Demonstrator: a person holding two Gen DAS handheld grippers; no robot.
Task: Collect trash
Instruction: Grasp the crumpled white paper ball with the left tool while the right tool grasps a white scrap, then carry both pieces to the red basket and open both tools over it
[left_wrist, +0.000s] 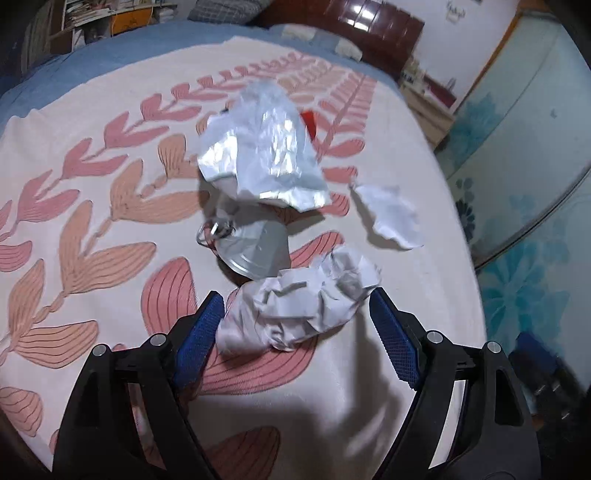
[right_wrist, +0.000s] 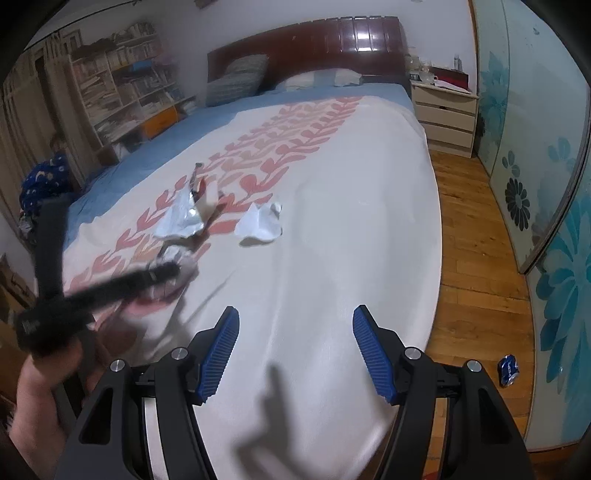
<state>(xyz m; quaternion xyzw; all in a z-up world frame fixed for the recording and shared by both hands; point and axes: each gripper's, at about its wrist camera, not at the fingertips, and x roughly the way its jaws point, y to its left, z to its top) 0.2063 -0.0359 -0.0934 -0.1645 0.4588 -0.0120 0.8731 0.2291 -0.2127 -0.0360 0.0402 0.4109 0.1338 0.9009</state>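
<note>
The left gripper (left_wrist: 297, 325) stands with its blue ribbed fingers (left_wrist: 201, 338) spread wide, and a crumpled wad of white paper (left_wrist: 299, 308) lies on the bed between them. The wad's left end touches or nearly touches the left pad; its right end is just short of the right pad, so the jaws flank it without clamping it. At 12 o'clock from the wad, just beyond it, lies a flattened silver can with its pull ring (left_wrist: 255, 247), and further along that line a shiny silver-white foil wrapper (left_wrist: 264, 151) partly covers the can, with a small red scrap (left_wrist: 309, 120) showing behind the wrapper's right edge. At about 1 o'clock from the wad, apart from it, sits a smaller crumpled white paper piece (left_wrist: 393, 216). All lie on the cream bedspread with pink and peach leaf print (left_wrist: 92, 206).

The right gripper (right_wrist: 295, 350) also has its blue pads parted and holds nothing, hovering over bare bedspread (right_wrist: 332, 240). From it the trash pile is at 11 o'clock, well apart: the foil wrapper (right_wrist: 183, 218), then the small white paper piece (right_wrist: 260, 225) to its right. The left gripper (right_wrist: 162, 273), blurred, reaches into the pile at 10 o'clock. At 3 o'clock a crushed blue can (right_wrist: 509, 369) lies on the wooden floor (right_wrist: 476, 258).
</note>
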